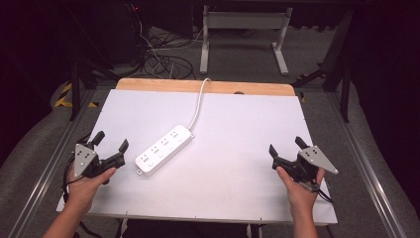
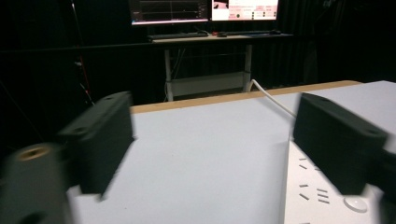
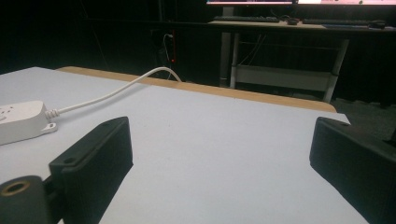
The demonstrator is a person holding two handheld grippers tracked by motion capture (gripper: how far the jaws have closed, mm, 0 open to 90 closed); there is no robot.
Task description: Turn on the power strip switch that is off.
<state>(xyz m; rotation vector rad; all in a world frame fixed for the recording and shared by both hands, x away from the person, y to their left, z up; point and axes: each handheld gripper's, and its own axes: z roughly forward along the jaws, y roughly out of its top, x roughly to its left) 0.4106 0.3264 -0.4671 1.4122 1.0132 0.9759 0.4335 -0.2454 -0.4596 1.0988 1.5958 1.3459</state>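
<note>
- Two hand-held grippers sit at the near edge of the white worktop (image 1: 237,148), one in each of the person's hands, with one white power strip (image 1: 165,148) between them as the landmark.
- The left hand-held gripper (image 1: 112,141) lies just left of the power strip's near end, its two black jaws spread apart with nothing between them; in the left gripper view the strip's face runs under the right jaw.
- The right hand-held gripper (image 1: 286,145) is well to the right of the power strip, its jaws also wide apart and empty.
- The power strip lies diagonally, left of the worktop's middle, and carries four socket groups in a row; no brand or lettering on it can be read.
- A round button (image 2: 355,204) sits on the strip's near end.
- One white cord (image 1: 198,101) leaves the strip's far end and runs over the worktop's far wooden edge (image 1: 208,87).
- Beyond the strip, two lit monitors (image 2: 205,9) stand on a desk; their text is too small to read.
</note>
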